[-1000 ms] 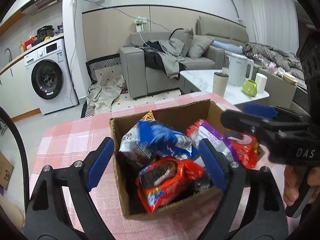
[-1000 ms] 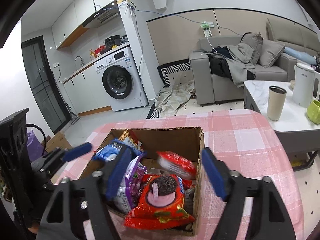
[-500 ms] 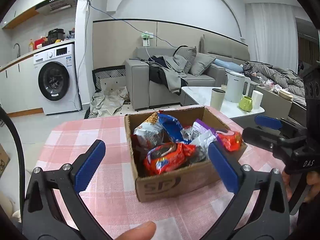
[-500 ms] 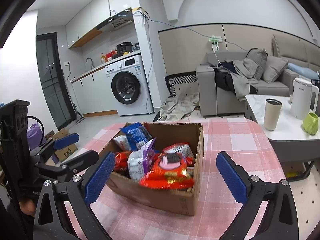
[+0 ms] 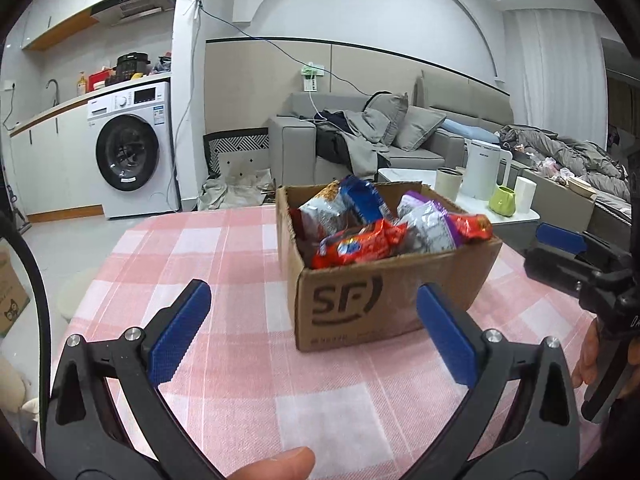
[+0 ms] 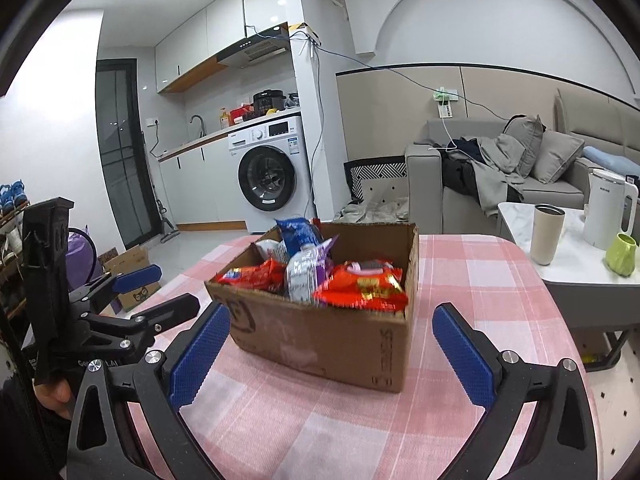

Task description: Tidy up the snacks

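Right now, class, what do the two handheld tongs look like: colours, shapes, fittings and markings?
Both are black plastic tongs: the left tongs and right tongs carry ribbed blue rectangular finger pads on angled black arms with triangular cut-outs and silver screws. White lettering marks the right tongs' body, partly cut off.

Your box [image 5: 384, 300] is sitting on the table [image 5: 224, 248] w/ snack packs [image 5: 360, 240] piled in it. You're holding both grippers short of it, left gripper [image 5: 316, 328] & right gripper [image 6: 328, 344] side by side. Washer [image 5: 128, 152] is standing behind-left, sofa [image 5: 360, 140] behind, coffee table [image 6: 568, 264] to the right.
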